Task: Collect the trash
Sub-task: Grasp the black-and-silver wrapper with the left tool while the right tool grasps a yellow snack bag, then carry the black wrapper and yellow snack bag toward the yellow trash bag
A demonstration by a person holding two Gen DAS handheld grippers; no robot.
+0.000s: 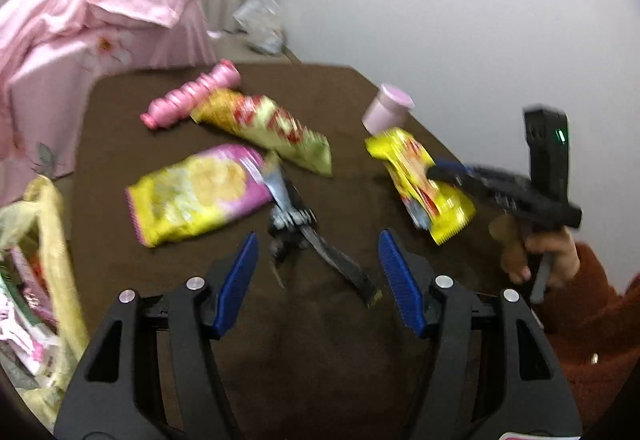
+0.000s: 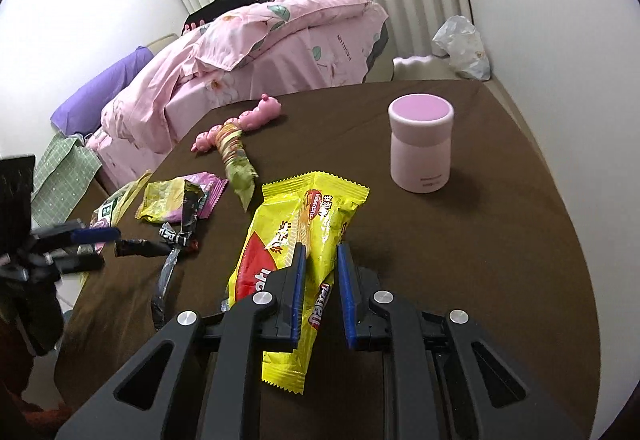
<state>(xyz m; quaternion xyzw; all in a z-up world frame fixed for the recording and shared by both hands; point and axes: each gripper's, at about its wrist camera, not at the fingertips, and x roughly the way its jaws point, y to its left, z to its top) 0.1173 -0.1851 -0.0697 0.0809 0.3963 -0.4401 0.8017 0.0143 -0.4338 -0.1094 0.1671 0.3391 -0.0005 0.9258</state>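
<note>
The right gripper (image 2: 320, 296) clamps the yellow snack wrapper (image 2: 296, 240) above the brown table (image 2: 480, 260). The left gripper (image 1: 318, 280) stands wide, unloaded, over a black wrapper (image 1: 296, 224). A pink cup (image 2: 421, 144) stands nearby.

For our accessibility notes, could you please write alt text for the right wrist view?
The right gripper is shut on a yellow snack wrapper over a brown table. Beyond stand a pink canister and more wrappers, with a pink-quilted bed behind.
</note>
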